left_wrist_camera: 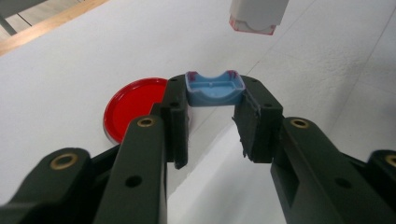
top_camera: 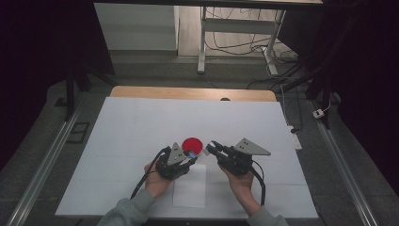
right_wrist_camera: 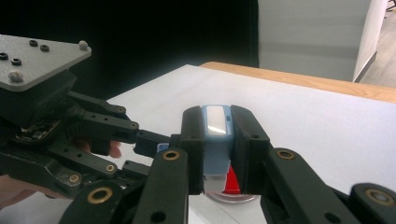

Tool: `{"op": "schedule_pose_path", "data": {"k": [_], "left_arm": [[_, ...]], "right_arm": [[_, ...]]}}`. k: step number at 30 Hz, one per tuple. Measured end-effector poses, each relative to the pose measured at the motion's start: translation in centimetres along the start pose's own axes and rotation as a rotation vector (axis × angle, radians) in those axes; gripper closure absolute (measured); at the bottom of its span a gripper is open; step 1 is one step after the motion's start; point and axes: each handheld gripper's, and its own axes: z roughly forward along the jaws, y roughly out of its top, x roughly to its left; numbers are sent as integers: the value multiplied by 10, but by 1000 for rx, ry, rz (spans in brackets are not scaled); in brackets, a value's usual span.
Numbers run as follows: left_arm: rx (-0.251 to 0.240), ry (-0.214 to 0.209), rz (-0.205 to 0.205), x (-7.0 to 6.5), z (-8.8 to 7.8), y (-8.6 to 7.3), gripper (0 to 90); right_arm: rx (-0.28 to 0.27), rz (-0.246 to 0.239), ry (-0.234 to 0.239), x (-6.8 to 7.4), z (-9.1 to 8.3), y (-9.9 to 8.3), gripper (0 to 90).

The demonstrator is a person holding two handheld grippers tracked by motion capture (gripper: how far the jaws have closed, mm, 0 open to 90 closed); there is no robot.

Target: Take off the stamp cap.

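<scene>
Blue stamp [right_wrist_camera: 216, 140] — between tool [right_wrist_camera: 217, 149] pads

Two grippers are at work on the table: the left gripper [top_camera: 192, 157] and the right gripper [top_camera: 210, 147], one in each of the person's two hands. Each gripper carries one grey three-cornered plate, so two plates in all. There is one red round lid [top_camera: 192, 144] lying flat on the white table cover [top_camera: 141, 122]. One blue cap [left_wrist_camera: 214, 88] sits between the left gripper's jaws, and one blue-and-white stamp body [right_wrist_camera: 216, 140] sits between the right gripper's jaws. One white paper sheet [top_camera: 190, 188] lies on the cover.
</scene>
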Motion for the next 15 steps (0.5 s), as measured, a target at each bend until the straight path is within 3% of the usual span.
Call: {"op": "schedule_pose_path", "data": {"k": [15], "left_arm": [[-7, -5, -56, 20, -38, -17, 660]], "right_arm": [[12, -18, -6, -2, 0, 0, 754]]}}
